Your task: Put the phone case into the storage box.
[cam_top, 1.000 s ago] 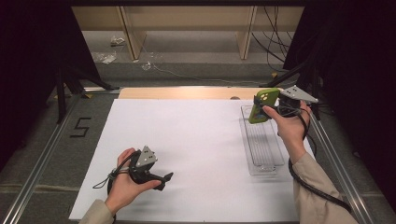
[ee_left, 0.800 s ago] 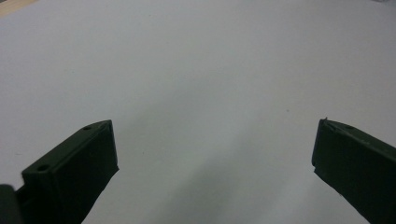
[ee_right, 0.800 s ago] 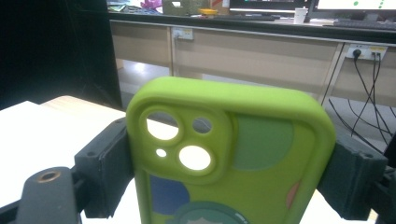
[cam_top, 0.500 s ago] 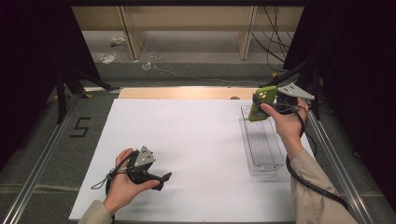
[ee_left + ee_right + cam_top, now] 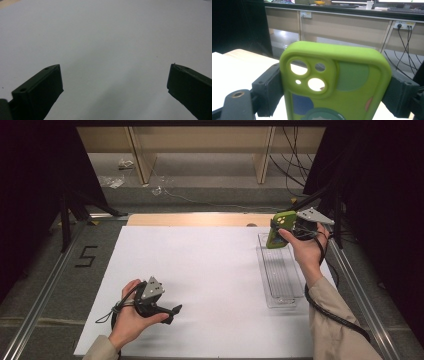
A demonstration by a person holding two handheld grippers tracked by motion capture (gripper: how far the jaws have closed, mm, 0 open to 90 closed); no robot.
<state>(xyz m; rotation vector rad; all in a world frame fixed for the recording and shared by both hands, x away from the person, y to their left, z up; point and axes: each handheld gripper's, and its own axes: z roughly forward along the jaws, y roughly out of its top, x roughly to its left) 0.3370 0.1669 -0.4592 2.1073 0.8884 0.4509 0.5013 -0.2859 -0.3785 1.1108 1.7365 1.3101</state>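
Green phone case (image 5: 337, 85) sat clamped in the right gripper (image 5: 295, 222), lifted above the clear tray (image 5: 280, 275); placing remained. The left gripper (image 5: 167, 312) rested open, empty.

Left claw (image 5: 170, 312) low, jaws apart; right claw (image 5: 278, 234) raised, clamped

Green phone case (image 5: 278, 228) in right tool (image 5: 283, 226)

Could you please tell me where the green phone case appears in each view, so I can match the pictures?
High view: green phone case at upper right, in the right claw, above the clear tray's far end.
Left gripper view: white sheet between open jaws.
Right gripper view: case at centre, clamped.
Shared landmark: the white sheet.
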